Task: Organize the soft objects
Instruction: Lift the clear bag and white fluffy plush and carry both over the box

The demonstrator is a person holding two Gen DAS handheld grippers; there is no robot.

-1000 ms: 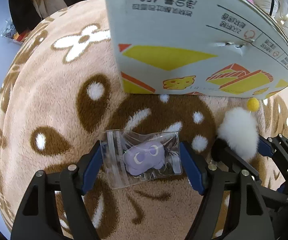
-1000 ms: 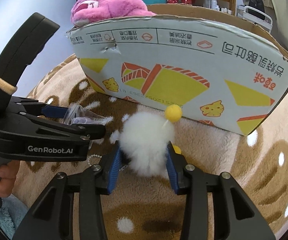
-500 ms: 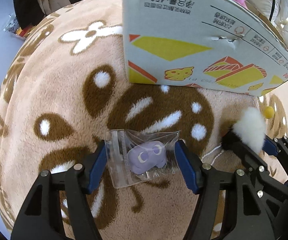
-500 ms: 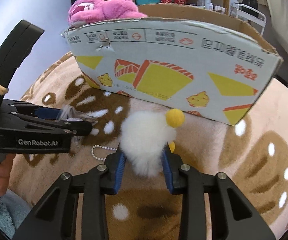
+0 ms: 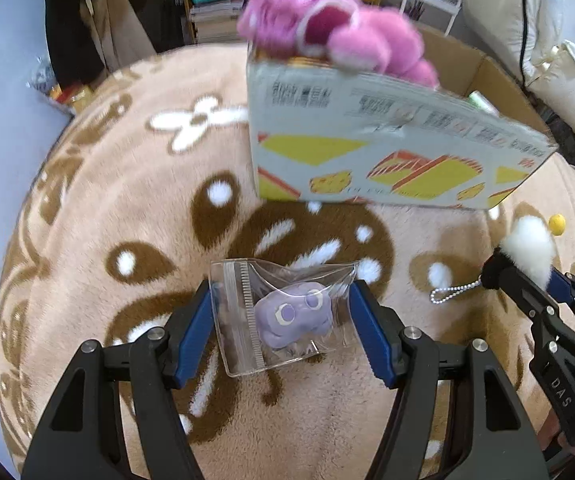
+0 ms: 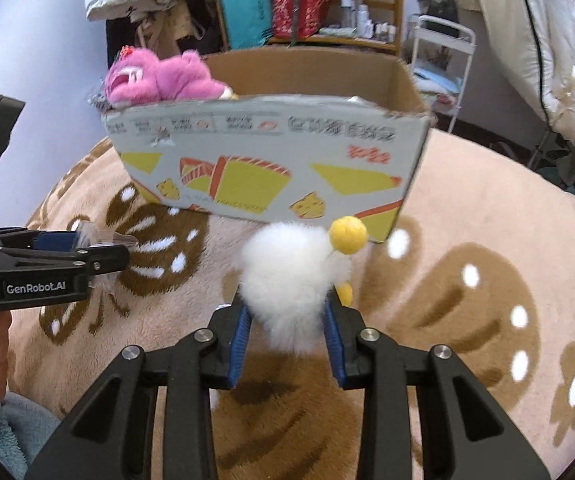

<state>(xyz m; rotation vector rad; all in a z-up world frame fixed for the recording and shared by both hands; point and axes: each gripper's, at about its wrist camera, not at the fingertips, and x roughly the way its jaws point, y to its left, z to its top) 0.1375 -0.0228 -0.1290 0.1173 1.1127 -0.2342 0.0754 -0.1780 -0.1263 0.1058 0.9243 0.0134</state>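
My left gripper [image 5: 283,320] is shut on a clear zip bag [image 5: 247,320] holding a small purple plush [image 5: 293,318], lifted above the blanket. My right gripper [image 6: 287,320] is shut on a white fluffy pom-pom toy [image 6: 291,276] with yellow balls [image 6: 348,234] and a bead chain [image 5: 453,291]; it also shows in the left wrist view [image 5: 529,248]. A printed cardboard box [image 6: 271,168] stands ahead, open at the top, with a pink plush bear [image 6: 155,78] at its left corner. The left gripper shows at the left of the right wrist view [image 6: 99,248].
A tan fleece blanket [image 5: 127,208] with brown and white patterns covers the surface. Shelves with bags [image 6: 299,4], a white cart [image 6: 443,48] and hanging bedding [image 6: 547,40] stand behind the box. A blue towel [image 6: 27,432] lies at lower left.
Both grippers have risen and pulled back from the box with their objects still held. The box top and pink bear have come into view.
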